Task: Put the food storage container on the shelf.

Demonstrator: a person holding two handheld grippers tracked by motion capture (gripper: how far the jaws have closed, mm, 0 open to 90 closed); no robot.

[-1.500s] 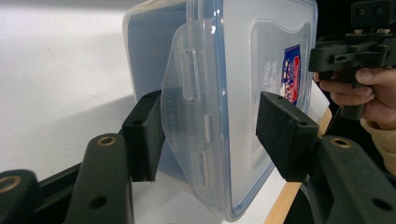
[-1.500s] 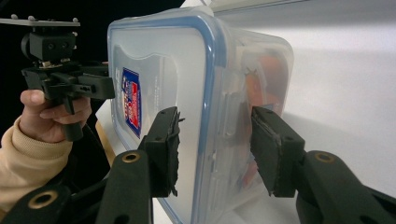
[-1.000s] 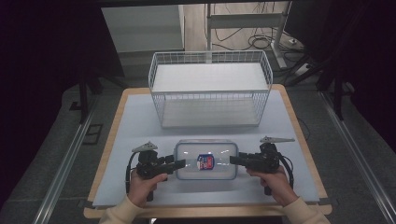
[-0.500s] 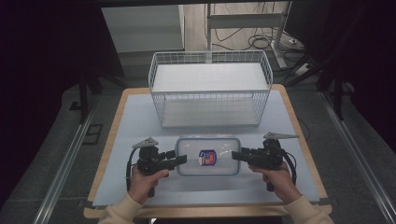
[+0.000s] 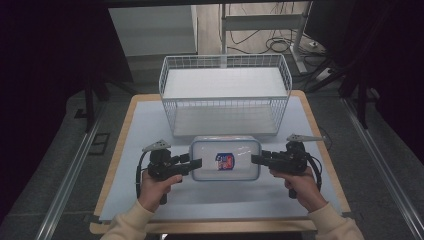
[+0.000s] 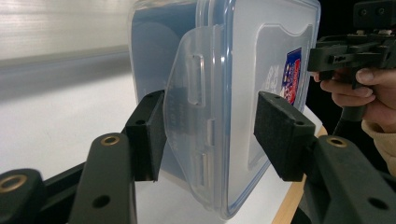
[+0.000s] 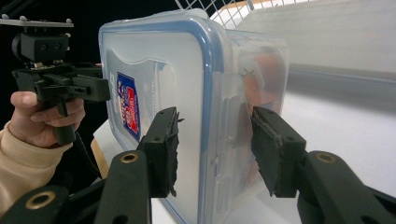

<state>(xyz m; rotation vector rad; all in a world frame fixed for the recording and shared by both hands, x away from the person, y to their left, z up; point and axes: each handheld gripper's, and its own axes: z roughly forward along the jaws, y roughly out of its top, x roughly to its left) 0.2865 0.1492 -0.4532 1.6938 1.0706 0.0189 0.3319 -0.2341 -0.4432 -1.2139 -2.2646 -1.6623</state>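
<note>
Pale tabletop below, both tongs clamp the clear rectangular plastic lidded box: left gripper, right gripper, at opposite ends by the latches (rigid, slick, probably light), near the white wire basket.

Left gripper and right gripper are pointing level at each other, jaws gripping. Both hands are holding the handles, forearms entering from the bottom.
</note>
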